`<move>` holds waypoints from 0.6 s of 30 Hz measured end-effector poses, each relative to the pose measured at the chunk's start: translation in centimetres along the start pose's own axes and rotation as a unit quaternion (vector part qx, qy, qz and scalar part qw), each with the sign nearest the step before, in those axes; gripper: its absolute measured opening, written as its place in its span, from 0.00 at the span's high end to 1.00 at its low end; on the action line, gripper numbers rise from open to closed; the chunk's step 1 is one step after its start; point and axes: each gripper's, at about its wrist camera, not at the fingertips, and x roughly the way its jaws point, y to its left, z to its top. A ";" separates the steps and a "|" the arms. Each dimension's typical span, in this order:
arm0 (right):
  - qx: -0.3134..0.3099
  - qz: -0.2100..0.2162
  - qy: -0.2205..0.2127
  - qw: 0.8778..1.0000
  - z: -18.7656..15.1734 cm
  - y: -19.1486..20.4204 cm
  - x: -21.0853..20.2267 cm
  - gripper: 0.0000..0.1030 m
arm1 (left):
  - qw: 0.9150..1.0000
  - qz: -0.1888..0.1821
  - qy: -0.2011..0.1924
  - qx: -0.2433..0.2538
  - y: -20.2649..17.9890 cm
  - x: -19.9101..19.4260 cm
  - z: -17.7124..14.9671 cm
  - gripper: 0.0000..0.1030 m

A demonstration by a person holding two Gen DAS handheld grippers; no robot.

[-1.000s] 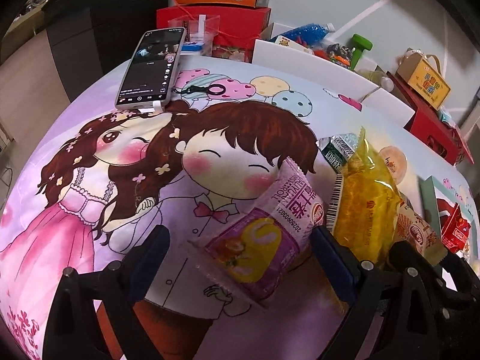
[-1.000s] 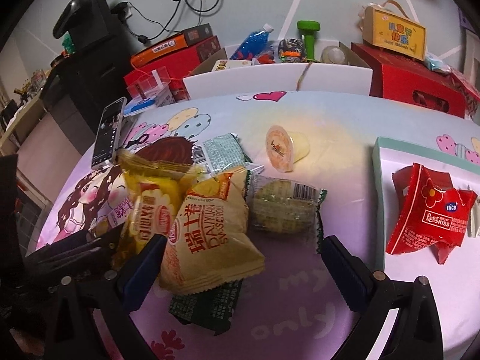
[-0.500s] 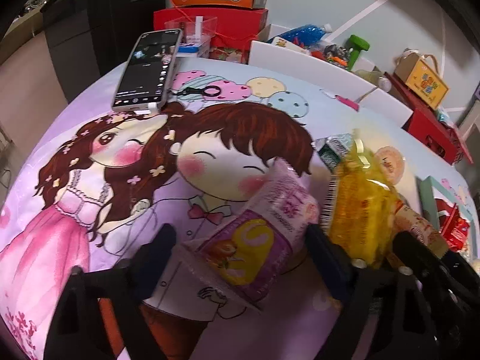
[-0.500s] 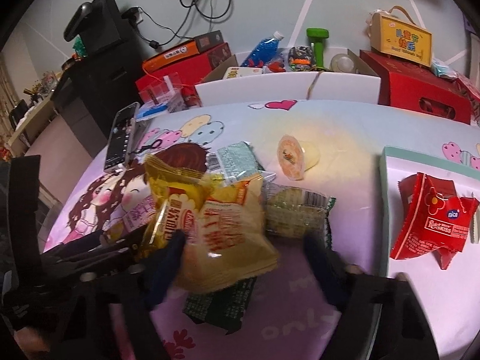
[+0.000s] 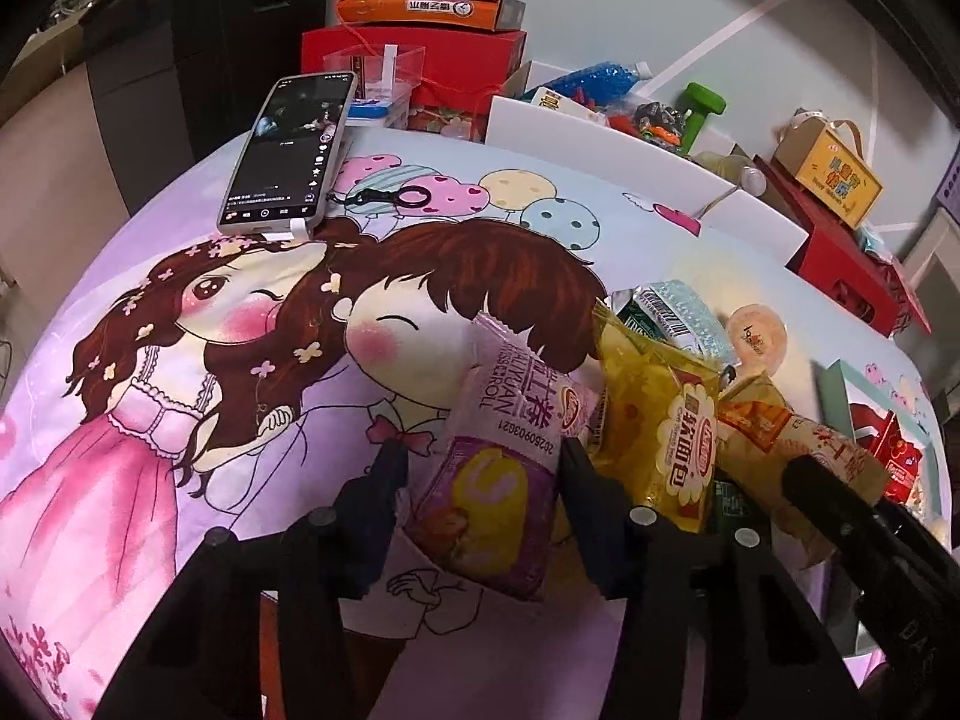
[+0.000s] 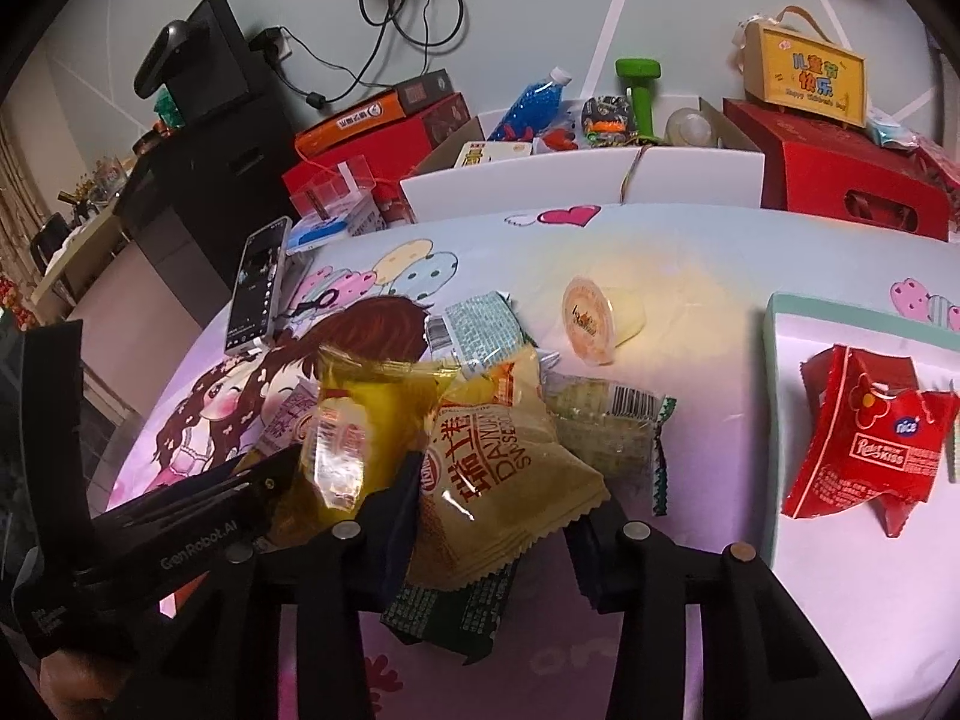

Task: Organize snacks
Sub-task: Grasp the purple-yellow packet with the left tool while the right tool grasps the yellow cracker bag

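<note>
My left gripper (image 5: 480, 480) is shut on a purple Swiss-roll packet (image 5: 504, 456), its jaws pressing both sides. My right gripper (image 6: 498, 504) is shut on a tan Swiss-roll packet (image 6: 498, 474) in the snack pile. Next to it lie a yellow bread packet (image 6: 360, 420), a pale green packet (image 6: 606, 426), a dark green packet (image 6: 456, 606) underneath, a light blue packet (image 6: 480, 324) and a jelly cup (image 6: 591, 321). A red packet (image 6: 870, 438) lies in the white tray (image 6: 774, 372) at the right. The left gripper (image 6: 198, 516) also shows in the right wrist view.
A phone (image 5: 288, 150) lies at the table's far left on the cartoon cloth (image 5: 180, 360). Behind the table stand a white box (image 6: 576, 180) of toys, red boxes (image 6: 840, 174), a yellow gift box (image 6: 804, 78) and a black cabinet (image 6: 222, 120).
Both grippers have closed: the left jaws came in onto the purple packet, the right jaws onto the tan packet. Both cameras have moved slightly forward over the pile.
</note>
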 end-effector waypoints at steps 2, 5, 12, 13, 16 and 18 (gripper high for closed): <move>0.000 0.001 -0.002 1.000 0.1 0.0 -0.2 0.56 | 1.000 -0.002 0.000 -0.003 0.1 -0.1 0.0 0.50; 0.001 0.002 -0.005 1.000 0.2 0.0 -0.5 0.56 | 1.000 0.000 -0.003 -0.005 0.2 -0.4 0.0 0.51; 0.000 0.007 -0.016 1.000 0.5 0.0 -1.4 0.57 | 1.000 -0.003 -0.018 -0.011 0.3 -1.6 0.2 0.51; -0.002 0.007 -0.017 1.000 0.5 0.1 -1.5 0.57 | 1.000 -0.002 -0.020 -0.011 0.3 -1.8 0.2 0.51; -0.001 0.008 -0.019 1.000 0.6 0.1 -1.7 0.57 | 1.000 -0.003 -0.029 -0.011 0.2 -2.5 0.4 0.51; -0.002 0.009 -0.023 1.000 0.7 0.2 -2.0 0.57 | 0.999 -0.003 -0.036 -0.011 0.2 -3.0 0.5 0.51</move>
